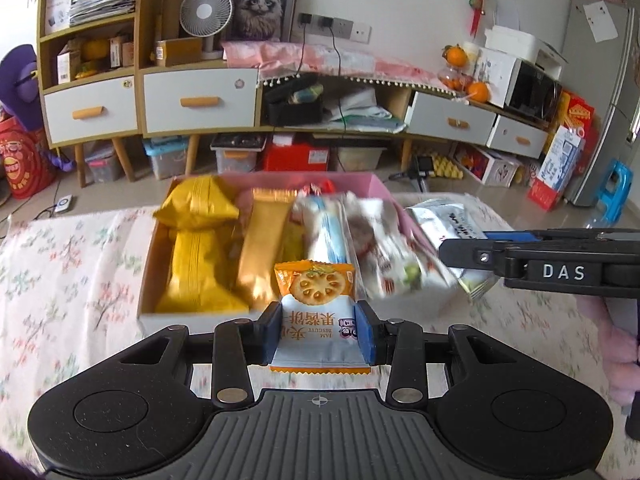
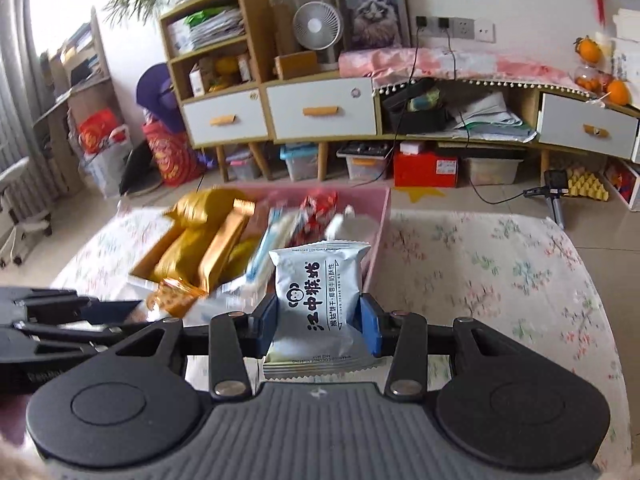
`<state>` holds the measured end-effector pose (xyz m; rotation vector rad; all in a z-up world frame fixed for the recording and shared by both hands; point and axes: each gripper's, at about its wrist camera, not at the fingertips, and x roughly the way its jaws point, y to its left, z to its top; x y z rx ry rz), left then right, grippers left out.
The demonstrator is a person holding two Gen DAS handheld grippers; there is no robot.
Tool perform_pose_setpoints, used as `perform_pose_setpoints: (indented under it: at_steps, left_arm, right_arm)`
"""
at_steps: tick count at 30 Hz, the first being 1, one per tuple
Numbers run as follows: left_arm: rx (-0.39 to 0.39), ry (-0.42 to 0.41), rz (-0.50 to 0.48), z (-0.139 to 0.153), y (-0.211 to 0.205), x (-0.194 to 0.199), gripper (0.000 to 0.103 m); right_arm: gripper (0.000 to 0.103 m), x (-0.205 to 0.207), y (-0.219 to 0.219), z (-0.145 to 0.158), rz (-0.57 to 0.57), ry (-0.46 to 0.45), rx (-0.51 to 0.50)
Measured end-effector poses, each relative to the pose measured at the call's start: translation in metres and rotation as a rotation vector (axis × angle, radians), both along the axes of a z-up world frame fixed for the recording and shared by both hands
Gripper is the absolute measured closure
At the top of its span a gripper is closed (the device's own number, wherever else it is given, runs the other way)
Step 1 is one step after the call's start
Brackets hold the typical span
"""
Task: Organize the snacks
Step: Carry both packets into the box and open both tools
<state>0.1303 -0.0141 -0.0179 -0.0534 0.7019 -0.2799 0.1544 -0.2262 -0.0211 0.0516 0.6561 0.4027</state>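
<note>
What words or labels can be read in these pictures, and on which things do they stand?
"JAM BISCUIT": upside down on the orange biscuit packet in the left tongs.
"DAS": on the right tongs.
"江中猴姑": on the silver packet.
Smaller print on both packets: unreadable.

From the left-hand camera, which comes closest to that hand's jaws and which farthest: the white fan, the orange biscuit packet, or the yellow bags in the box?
1. Orange biscuit packet: clamped in the left gripper itself.
2. Yellow bags: beyond, at the left of the box.
3. White fan: farthest, on the cabinet by the back wall.
</note>
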Motion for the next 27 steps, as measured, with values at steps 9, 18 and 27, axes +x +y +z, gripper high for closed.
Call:
perform_pose_setpoints:
  at_steps: [9,18,27]
  left_arm:
    - [-0.014,0.043,0.013,-0.013,0.008,0.045,0.067]
    - [0.0,0.054,0.062,-0.031,0.022,0.064,0.067]
    - [-0.028,0.035,0.056,-0.034,0.029,0.067,0.066]
  right_arm:
    - [0.063,0.04,0.014,-0.009,-0.054,0.035,0.041]
    - [0.063,0.054,0.034,-0.018,-0.038,0.051,0.012]
    - [0.058,0.058,0.041,-0.017,-0.033,0.04,0.021]
